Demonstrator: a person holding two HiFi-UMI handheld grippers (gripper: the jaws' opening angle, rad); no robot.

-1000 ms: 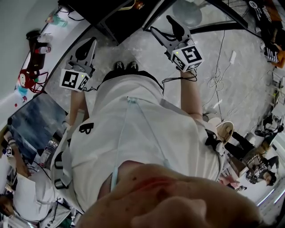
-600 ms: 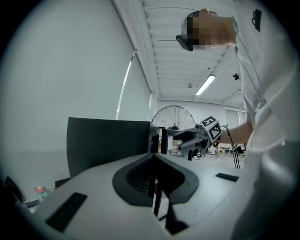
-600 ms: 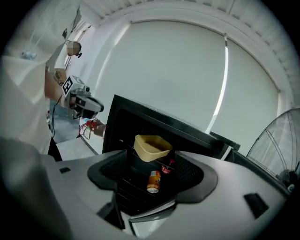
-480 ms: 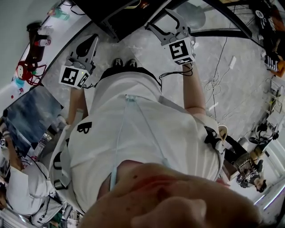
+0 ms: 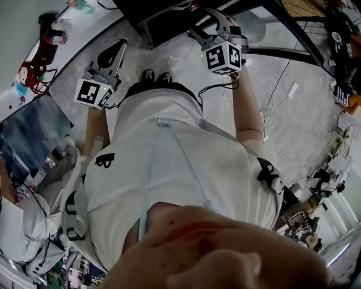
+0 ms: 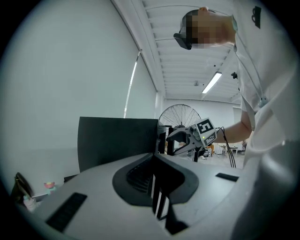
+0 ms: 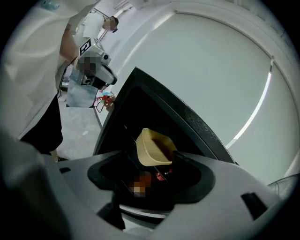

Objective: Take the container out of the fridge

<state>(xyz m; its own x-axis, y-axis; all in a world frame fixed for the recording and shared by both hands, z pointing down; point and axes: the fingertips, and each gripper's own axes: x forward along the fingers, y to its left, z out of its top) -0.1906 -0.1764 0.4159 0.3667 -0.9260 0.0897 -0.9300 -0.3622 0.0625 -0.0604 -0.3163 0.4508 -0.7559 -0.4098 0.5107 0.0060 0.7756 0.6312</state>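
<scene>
The black fridge (image 5: 163, 17) stands open in front of me on the floor. In the right gripper view a cream-coloured container (image 7: 154, 147) sits on a wire shelf inside the dark fridge (image 7: 136, 108). My right gripper (image 7: 147, 183) is open at the mouth of the fridge, with the container just beyond its jaws and untouched. In the head view the right gripper (image 5: 207, 25) reaches into the fridge front. My left gripper (image 5: 114, 52) hangs to the left of the fridge, shut and empty. From the left gripper (image 6: 157, 199) I see the fridge's side (image 6: 117, 140) and the right gripper (image 6: 183, 137).
Cables (image 5: 276, 101) trail over the grey floor at the right. A blue-topped table (image 5: 31, 135) and a white counter with red items (image 5: 34, 73) lie to the left. My shoes (image 5: 155, 76) stand close to the fridge. A wheel-shaped frame (image 6: 180, 117) stands behind it.
My right gripper has moved forward and left, up to the fridge opening. The left gripper has barely moved.
</scene>
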